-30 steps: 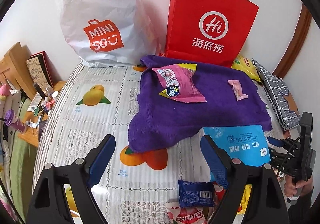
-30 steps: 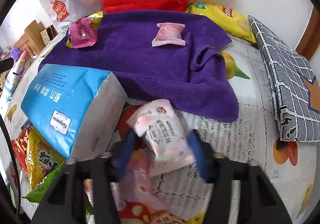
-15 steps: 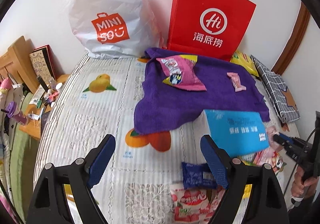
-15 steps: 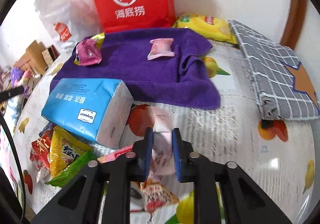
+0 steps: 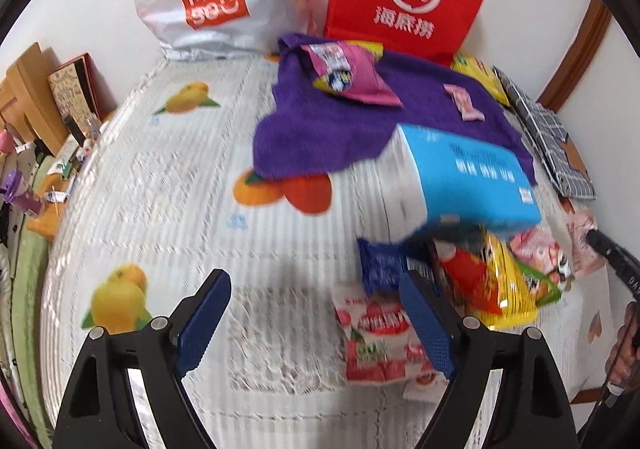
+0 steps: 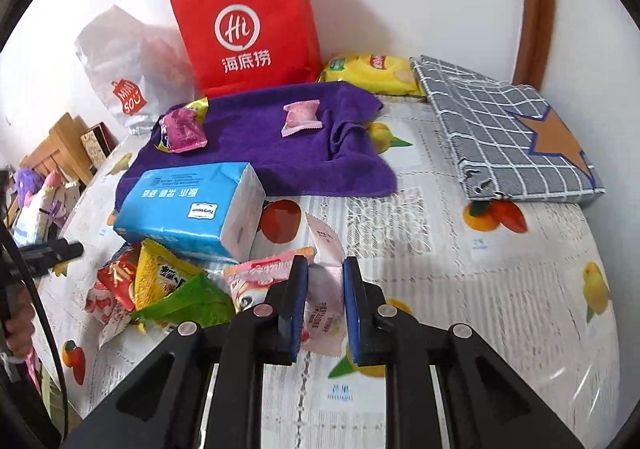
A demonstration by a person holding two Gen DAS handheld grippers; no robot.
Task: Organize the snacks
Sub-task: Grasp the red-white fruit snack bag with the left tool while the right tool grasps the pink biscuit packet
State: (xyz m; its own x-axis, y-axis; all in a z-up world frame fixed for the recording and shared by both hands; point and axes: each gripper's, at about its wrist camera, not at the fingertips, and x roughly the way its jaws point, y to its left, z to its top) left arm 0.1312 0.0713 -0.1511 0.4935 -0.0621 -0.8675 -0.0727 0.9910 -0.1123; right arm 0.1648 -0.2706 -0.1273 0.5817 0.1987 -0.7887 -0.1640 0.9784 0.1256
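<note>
Right wrist view: right tongs pinching pink sachet; left tongs spread; tissue pack beside.

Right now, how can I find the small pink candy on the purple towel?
Find the red bag against the wall; the purple towel lies before it. Two packets lie there: the candy is the smaller, paler one, right of the magenta packet.

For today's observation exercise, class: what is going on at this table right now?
A person is sorting snacks with handheld tongs. The right tongs are shut on a pale pink snack packet beside the snack pile. The left tongs are open and empty over the tablecloth. Two pink snacks already lie on the purple towel.
</note>
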